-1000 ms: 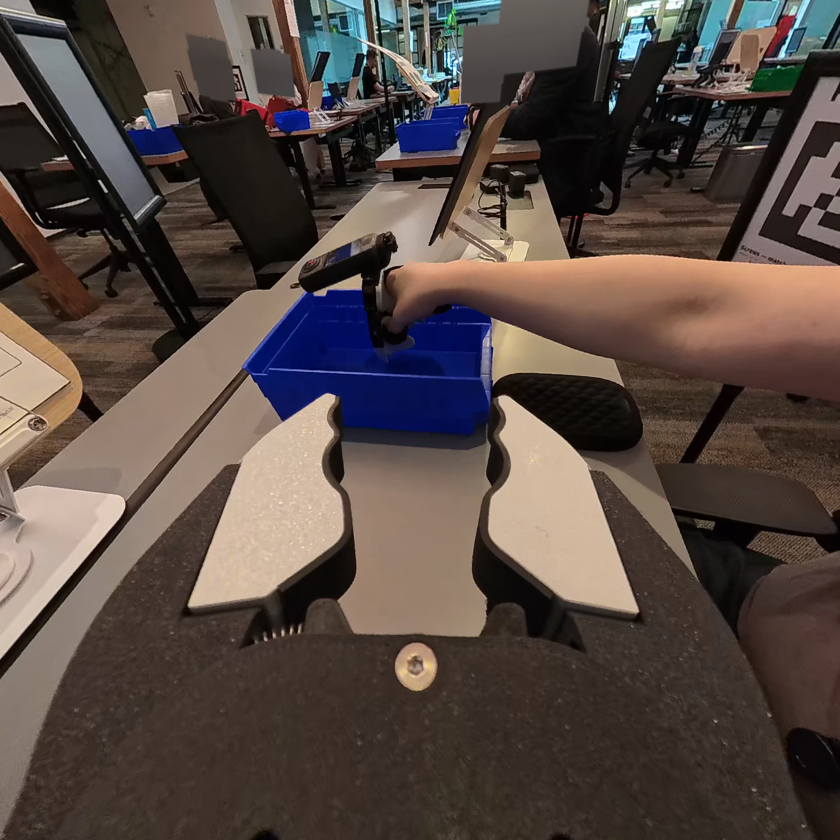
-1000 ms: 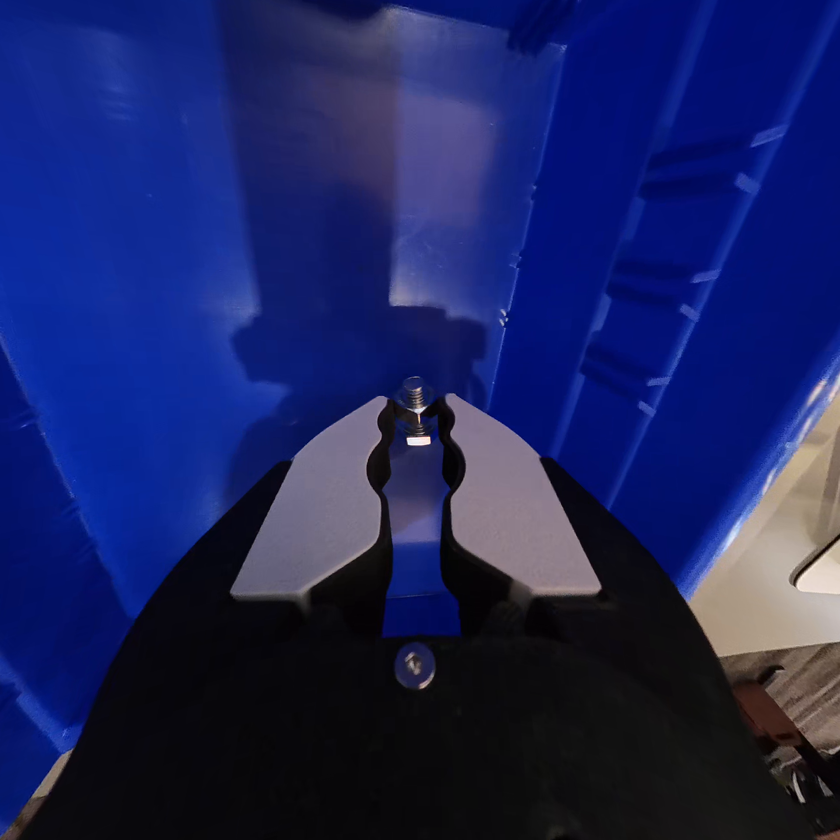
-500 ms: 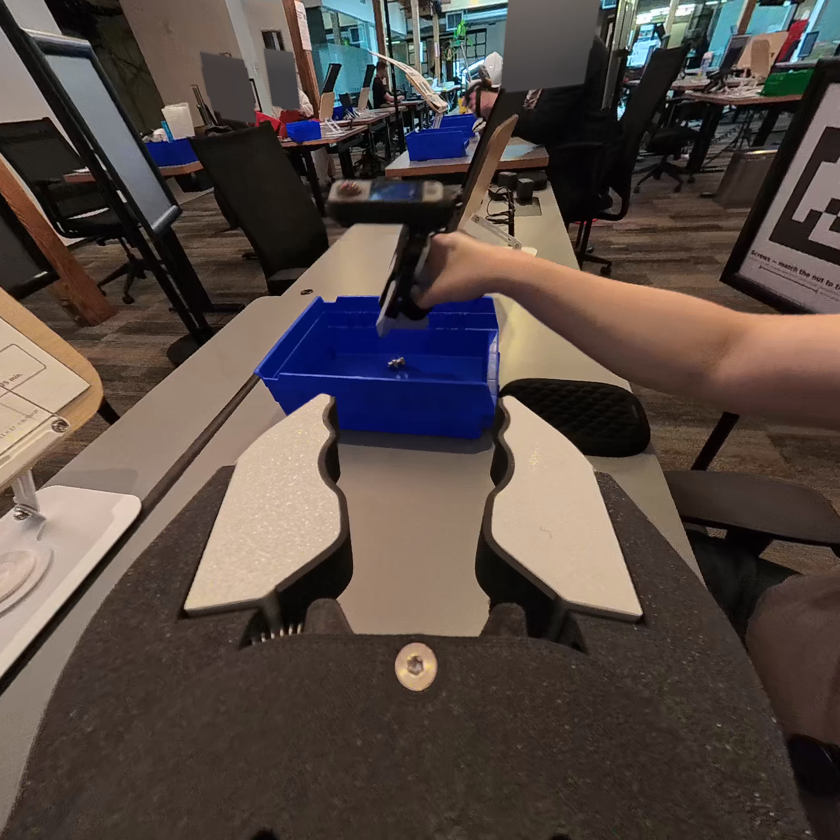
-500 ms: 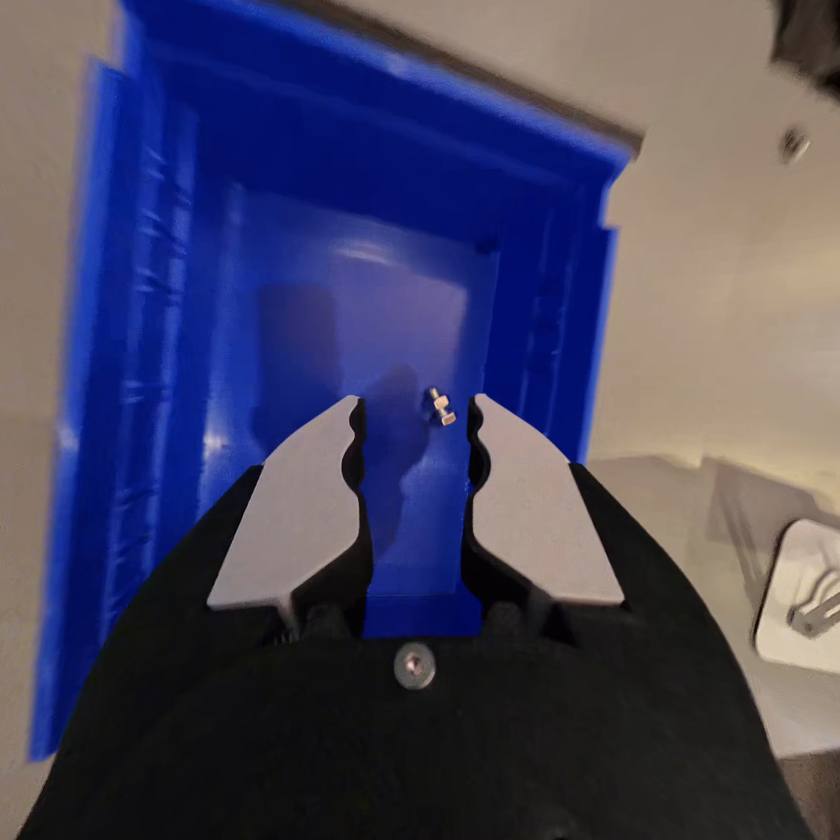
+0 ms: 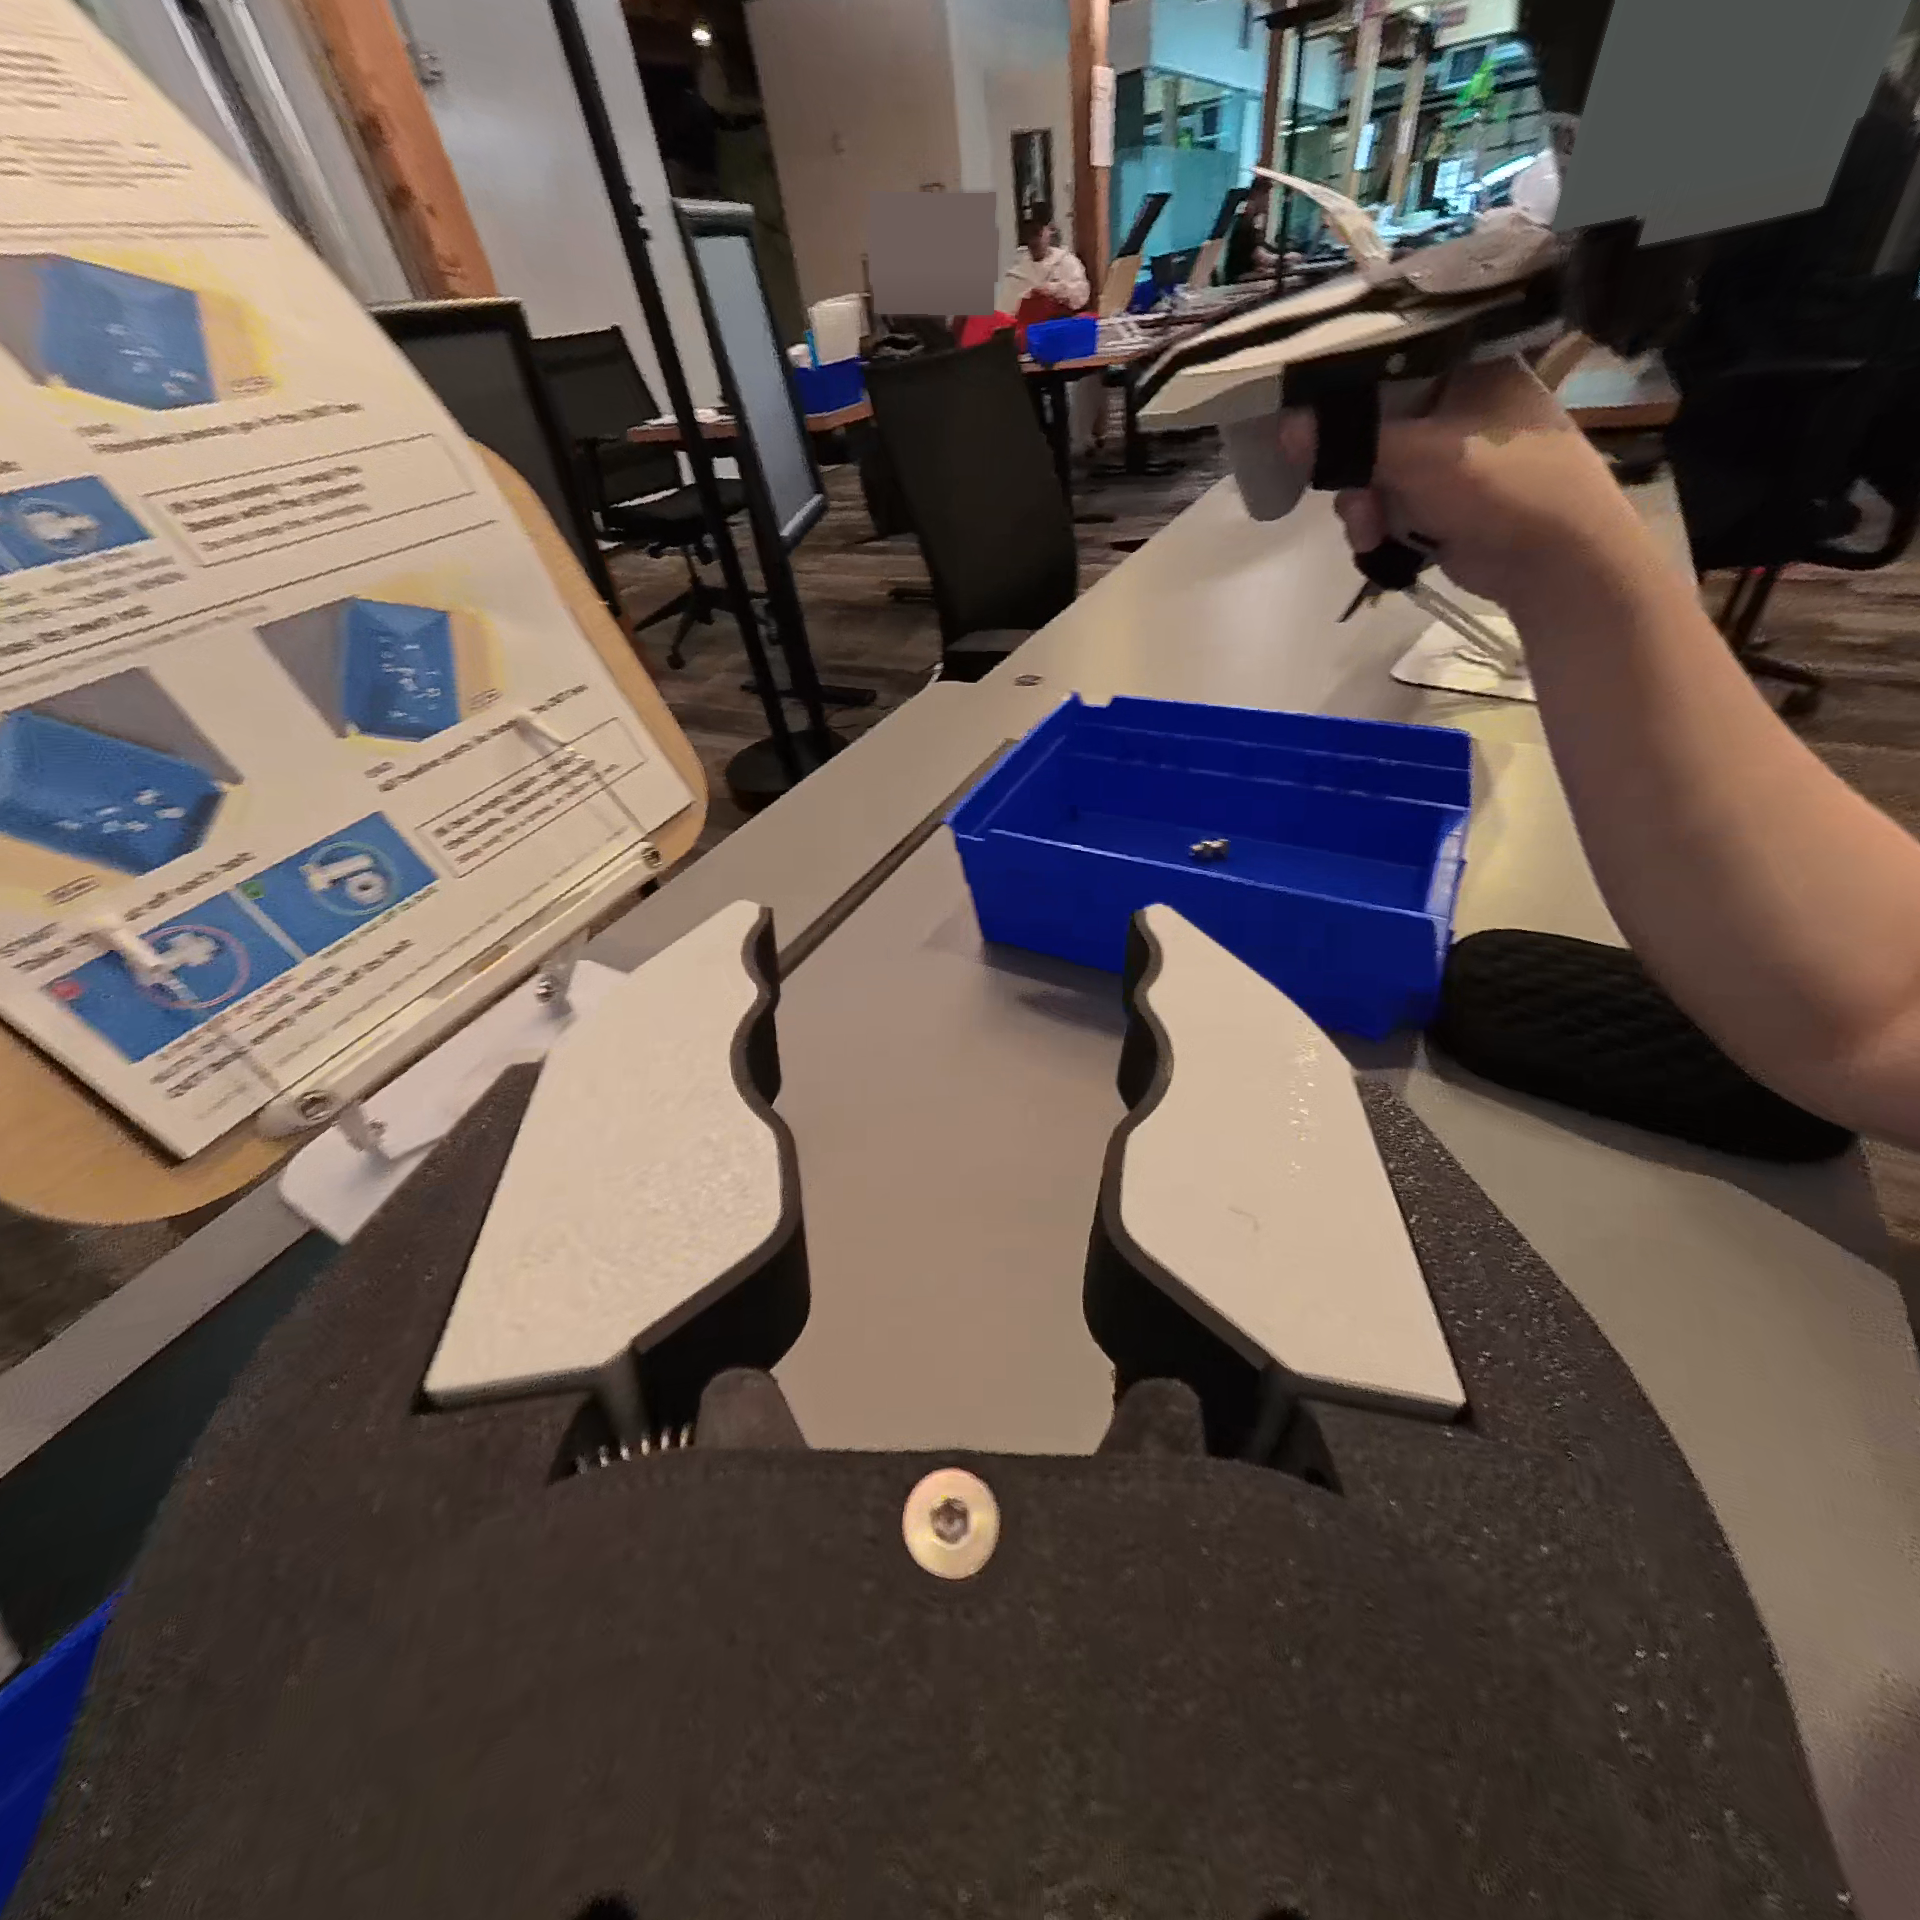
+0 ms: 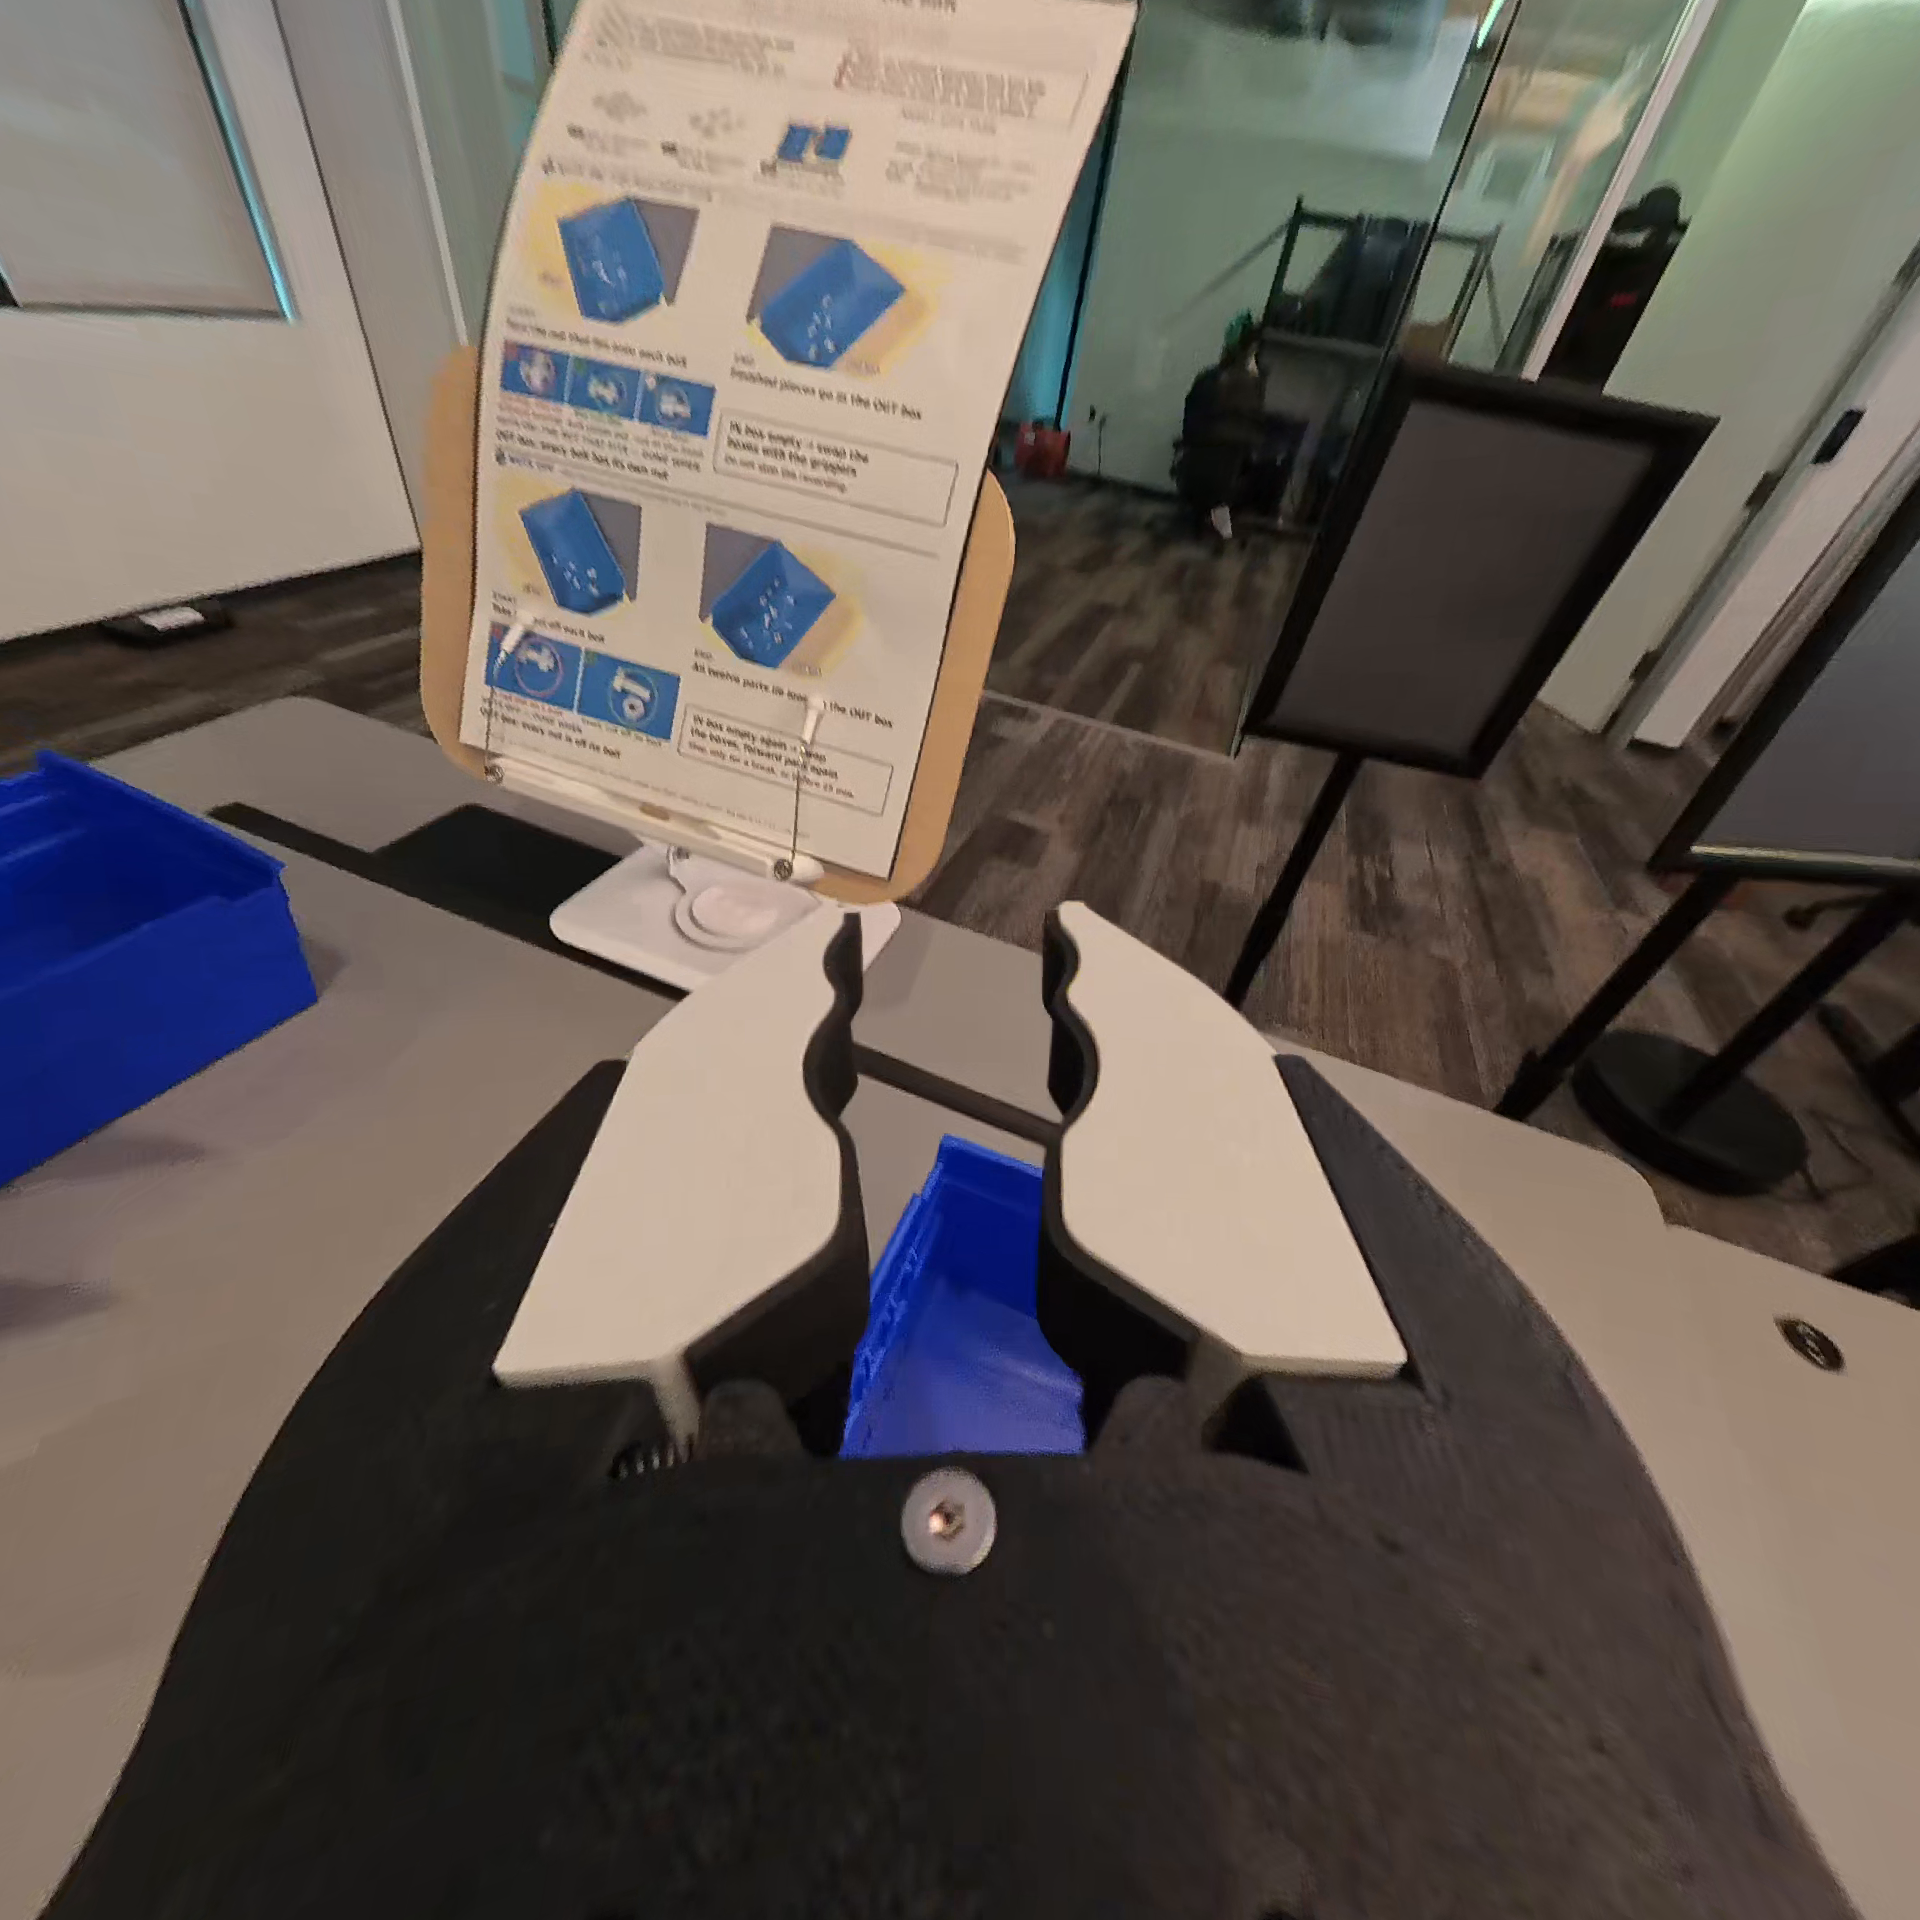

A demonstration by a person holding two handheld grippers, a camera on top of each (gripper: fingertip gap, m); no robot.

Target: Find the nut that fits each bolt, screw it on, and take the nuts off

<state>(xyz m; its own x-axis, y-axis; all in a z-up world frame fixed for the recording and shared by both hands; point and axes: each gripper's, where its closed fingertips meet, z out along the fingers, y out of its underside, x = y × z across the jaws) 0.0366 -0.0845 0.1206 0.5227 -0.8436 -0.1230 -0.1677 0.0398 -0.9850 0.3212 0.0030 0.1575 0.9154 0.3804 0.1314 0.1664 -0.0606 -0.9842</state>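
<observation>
A blue bin (image 5: 1216, 914) stands on the grey table (image 5: 935, 1143) ahead of my left gripper (image 5: 951, 935). A small silver bolt with a nut on it (image 5: 1208, 849) lies on the bin's floor. My left gripper is open and empty above the table, short of the bin. My right gripper (image 6: 951, 935) is open and empty, with nothing between its pads. In the left wrist view it (image 5: 1247, 364) is held by a hand high above the bin's far right. In the right wrist view the bin's corner (image 6: 966, 1247) shows below, between the fingers.
An instruction board on a white stand (image 5: 260, 623) is at the left, and shows ahead in the right wrist view (image 6: 727, 468). A second blue bin (image 6: 125, 935) sits beyond. A black wrist pad (image 5: 1621, 1039) lies right of the first bin. A sign stand (image 6: 1455, 571) is off the table. The tips of one gripper are about 30 cm away from the tips of the other.
My right gripper was shut on the bolt inside the bin, opened and left it on the bin floor, then rose out and swung toward the board. My left gripper turned left.
</observation>
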